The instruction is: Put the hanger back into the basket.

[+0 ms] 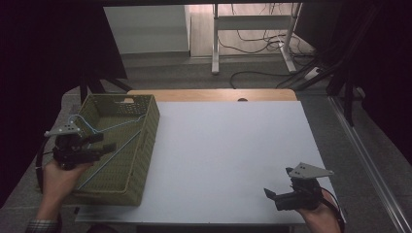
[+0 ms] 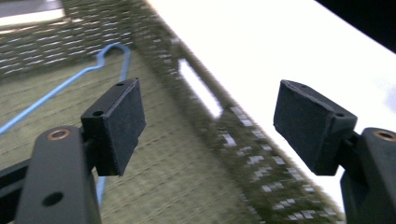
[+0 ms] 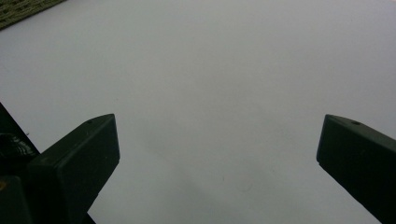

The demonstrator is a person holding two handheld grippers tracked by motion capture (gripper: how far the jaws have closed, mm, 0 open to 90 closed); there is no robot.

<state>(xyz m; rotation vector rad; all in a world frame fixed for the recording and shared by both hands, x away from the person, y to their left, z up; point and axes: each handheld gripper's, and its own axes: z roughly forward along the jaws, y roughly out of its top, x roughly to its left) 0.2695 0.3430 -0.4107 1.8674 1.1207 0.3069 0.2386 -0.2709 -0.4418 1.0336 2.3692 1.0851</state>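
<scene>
At the left side of the table (image 1: 228, 160), a green basket (image 1: 145, 160) is seen. A blue wire hanger (image 1: 104, 130) is lying inside it, with its hook at the far end of the basket. The left gripper (image 1: 108, 145) is held over the basket, just above the hanger. Its jaws are spread wide, and nothing is held or touched by them. In the left gripper view, the hanger (image 2: 70, 81) is seen past the left pad, low in the basket (image 2: 187, 186).

The step in hand looks like a reach for the hanger. Next, the left gripper would need to be lowered until the thin wire sits between the jaws, and then closed.

Far to the right, the right gripper (image 1: 269, 193) is held low over the bare table. It is wide open too, and nothing is held.
</scene>
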